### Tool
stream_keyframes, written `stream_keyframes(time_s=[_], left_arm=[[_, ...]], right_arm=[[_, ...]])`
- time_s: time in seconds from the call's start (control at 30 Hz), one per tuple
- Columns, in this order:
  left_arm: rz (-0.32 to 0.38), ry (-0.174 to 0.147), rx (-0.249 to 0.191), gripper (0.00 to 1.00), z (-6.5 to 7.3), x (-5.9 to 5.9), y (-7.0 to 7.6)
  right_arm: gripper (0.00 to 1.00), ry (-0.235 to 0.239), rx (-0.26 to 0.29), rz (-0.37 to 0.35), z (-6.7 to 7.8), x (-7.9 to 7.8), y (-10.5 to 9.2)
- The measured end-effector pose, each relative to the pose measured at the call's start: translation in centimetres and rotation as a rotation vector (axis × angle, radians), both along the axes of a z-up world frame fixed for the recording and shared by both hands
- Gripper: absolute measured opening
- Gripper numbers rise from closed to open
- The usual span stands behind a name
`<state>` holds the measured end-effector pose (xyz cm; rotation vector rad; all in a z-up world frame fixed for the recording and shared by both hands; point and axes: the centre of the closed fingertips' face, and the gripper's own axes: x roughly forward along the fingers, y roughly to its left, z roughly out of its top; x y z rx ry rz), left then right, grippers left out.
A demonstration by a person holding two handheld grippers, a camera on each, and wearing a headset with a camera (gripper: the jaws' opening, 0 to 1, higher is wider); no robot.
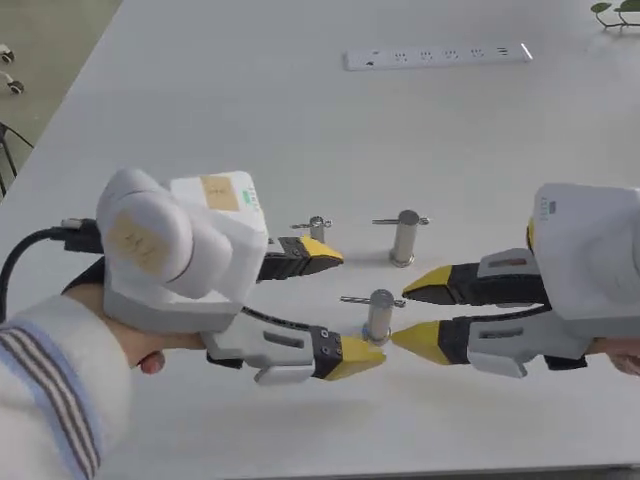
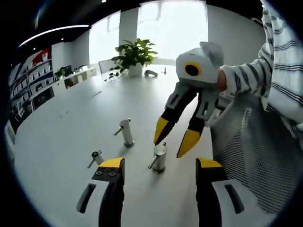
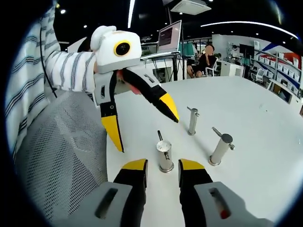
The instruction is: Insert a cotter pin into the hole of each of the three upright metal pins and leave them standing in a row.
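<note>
Yellow-tipped jaws of the left gripper (image 1: 360, 306) are held wide apart and those of the right gripper (image 1: 400, 314) less so; nothing is clamped. The nearest metal pin (image 1: 380, 314) stands between them, cotter pin (image 1: 352, 298) fitted. The far-right pin (image 1: 405, 240) and far-left pin (image 1: 318, 230) are upright and likewise pinned. A triangle is formed, so alignment into a row is judged outstanding.

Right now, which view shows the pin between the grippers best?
The right gripper view: the pin stands close, centred, cotter pin visible. The left gripper view shows the pin nearly as well; the head view, from above.
</note>
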<state>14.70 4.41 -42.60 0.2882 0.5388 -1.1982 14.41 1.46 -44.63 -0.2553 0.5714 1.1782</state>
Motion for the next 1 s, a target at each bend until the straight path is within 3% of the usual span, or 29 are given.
stream_keyframes(time_s=[0.1,0.23,0.43,0.5,0.77,1.0], left_arm=[[0.068,0.008,-0.039,0.69,0.0,0.2,1.1],[0.114,0.017,-0.064,0.85,0.1,0.0,2.0],[0.182,0.028,-0.082,0.99,0.1,-0.3,2.9],[0.198,0.022,-0.069,0.99,0.0,-0.4,3.2],[0.206,0.045,-0.058,0.99,-0.3,-1.3,3.6],[0.280,0.059,-0.064,0.99,-0.4,-1.8,5.1]], right_arm=[[0.23,0.036,0.054,-0.010,-0.1,0.0,0.5],[0.23,0.053,0.061,-0.005,-0.7,0.1,0.9],[0.23,0.061,0.084,0.025,-1.4,-0.2,1.7],[0.22,0.059,0.088,0.035,-1.7,-0.3,2.0],[0.19,0.038,0.076,0.060,-2.6,0.1,2.3],[0.15,0.028,0.075,0.068,-3.0,0.5,2.4]])
